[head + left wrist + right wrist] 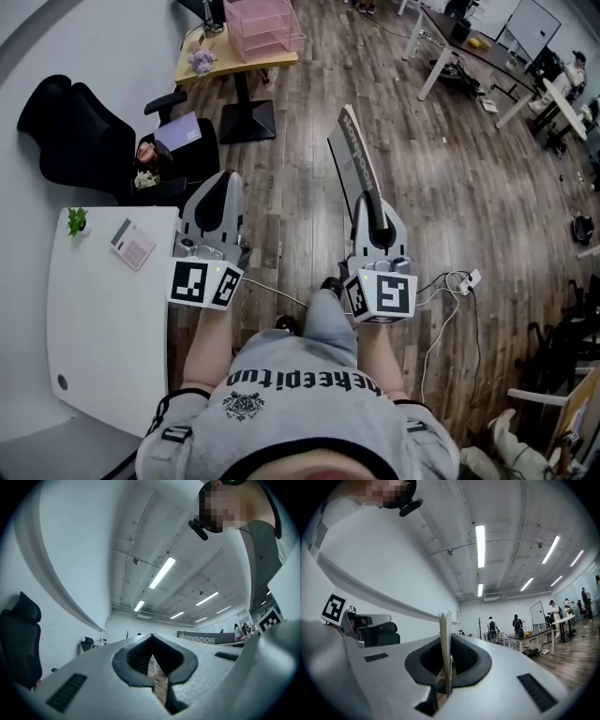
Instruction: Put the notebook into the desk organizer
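Observation:
A grey notebook (357,155) with "NOTEBOOK" printed on it stands on edge over the wooden floor, pointing away from me. My right gripper (371,201) is shut on its near end. In the right gripper view the notebook (444,629) shows as a thin upright slab pinched between the dark pads (465,660). My left gripper (225,180) hangs beside it to the left, shut and holding nothing; from its view (152,644) the notebook (199,639) lies to the right. The pink tiered desk organizer (262,26) sits on a wooden desk (217,62) far ahead.
A white table (103,328) at my left carries a calculator (133,244) and a small plant (77,220). Black office chairs (75,131) stand between it and the wooden desk. Cables and a power strip (461,280) lie on the floor at right. Other desks and people are far off.

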Action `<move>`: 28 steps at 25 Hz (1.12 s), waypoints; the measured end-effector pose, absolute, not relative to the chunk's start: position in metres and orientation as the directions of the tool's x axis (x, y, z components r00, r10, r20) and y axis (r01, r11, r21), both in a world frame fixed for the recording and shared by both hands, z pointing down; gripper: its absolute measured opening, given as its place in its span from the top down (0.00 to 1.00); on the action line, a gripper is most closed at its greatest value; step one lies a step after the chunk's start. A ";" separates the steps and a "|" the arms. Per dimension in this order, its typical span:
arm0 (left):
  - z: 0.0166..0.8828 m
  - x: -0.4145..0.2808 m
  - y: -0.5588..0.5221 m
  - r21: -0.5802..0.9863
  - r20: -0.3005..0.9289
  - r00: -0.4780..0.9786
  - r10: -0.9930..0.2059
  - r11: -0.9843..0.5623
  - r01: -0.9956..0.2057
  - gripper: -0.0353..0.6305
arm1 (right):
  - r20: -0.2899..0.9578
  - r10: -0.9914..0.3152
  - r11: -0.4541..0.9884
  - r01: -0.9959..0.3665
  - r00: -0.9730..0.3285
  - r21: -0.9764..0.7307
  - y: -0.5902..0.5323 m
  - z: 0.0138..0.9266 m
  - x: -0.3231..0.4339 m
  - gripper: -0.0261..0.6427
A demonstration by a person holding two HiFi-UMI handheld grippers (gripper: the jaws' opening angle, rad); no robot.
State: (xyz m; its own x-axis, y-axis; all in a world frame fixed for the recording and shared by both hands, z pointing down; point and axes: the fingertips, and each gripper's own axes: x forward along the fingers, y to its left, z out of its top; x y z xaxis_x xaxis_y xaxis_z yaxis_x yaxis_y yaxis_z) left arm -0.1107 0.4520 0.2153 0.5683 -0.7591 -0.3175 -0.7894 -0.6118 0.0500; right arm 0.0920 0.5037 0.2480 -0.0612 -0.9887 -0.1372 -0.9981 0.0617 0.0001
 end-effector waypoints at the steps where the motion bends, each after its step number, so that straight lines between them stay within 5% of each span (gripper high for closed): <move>1: 0.216 -0.112 0.445 0.055 -0.317 0.566 -0.761 -0.611 -0.790 0.94 | -0.139 -0.988 0.064 -0.998 -0.064 0.002 0.498 0.247 0.092 0.94; 28: 0.193 -0.048 0.232 0.051 -0.364 0.469 -0.804 -0.520 -0.852 0.94 | -0.177 -0.966 0.188 -0.982 -0.190 0.028 0.260 0.227 0.163 0.94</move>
State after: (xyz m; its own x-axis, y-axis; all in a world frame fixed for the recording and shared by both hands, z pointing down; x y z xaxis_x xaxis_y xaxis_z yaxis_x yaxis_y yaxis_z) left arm -0.0478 0.2322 0.1932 0.4692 -0.8044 -0.3645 -0.8524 -0.5204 0.0513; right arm 0.1629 0.2602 0.2269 -0.1898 -0.9657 -0.1775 -0.9818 0.1877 0.0284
